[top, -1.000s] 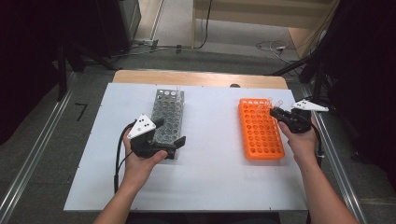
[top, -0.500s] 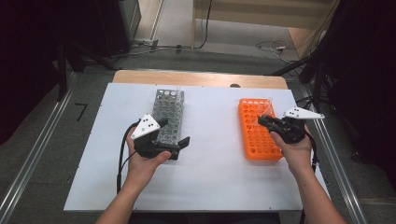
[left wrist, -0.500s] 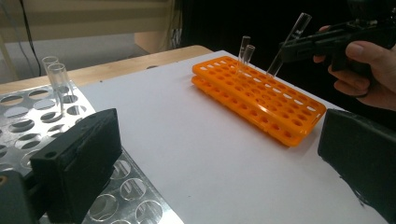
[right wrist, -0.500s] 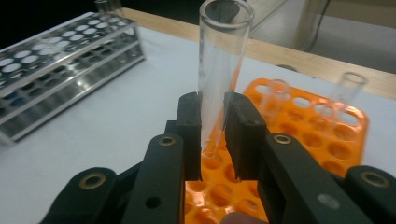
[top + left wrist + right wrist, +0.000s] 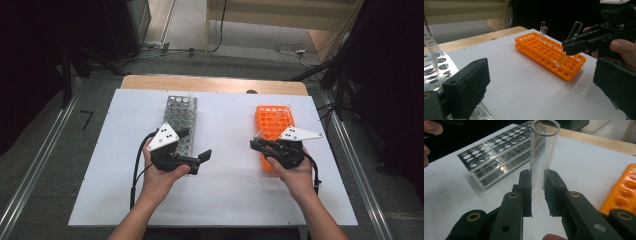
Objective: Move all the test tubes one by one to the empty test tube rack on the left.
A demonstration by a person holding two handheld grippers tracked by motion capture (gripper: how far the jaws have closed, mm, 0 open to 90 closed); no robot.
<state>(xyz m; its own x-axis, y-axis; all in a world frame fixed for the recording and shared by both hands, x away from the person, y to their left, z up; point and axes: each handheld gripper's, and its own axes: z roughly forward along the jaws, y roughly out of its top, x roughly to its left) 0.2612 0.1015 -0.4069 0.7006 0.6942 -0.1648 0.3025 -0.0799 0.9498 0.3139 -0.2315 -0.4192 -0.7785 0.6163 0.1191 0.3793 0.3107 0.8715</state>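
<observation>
While clamped mid-length in the right gripper (image 5: 537, 182), the glass tube (image 5: 541, 152) is carried tilted above the orange rack (image 5: 272, 125) (clearing its holes), toward the metal rack (image 5: 180, 120) at left; left gripper (image 5: 200, 157) jaws held apart, empty.

Your left gripper (image 5: 200, 159) and right gripper (image 5: 256, 144) are black, with grey three-cornered plates, black cables and brass-ringed holes.
</observation>
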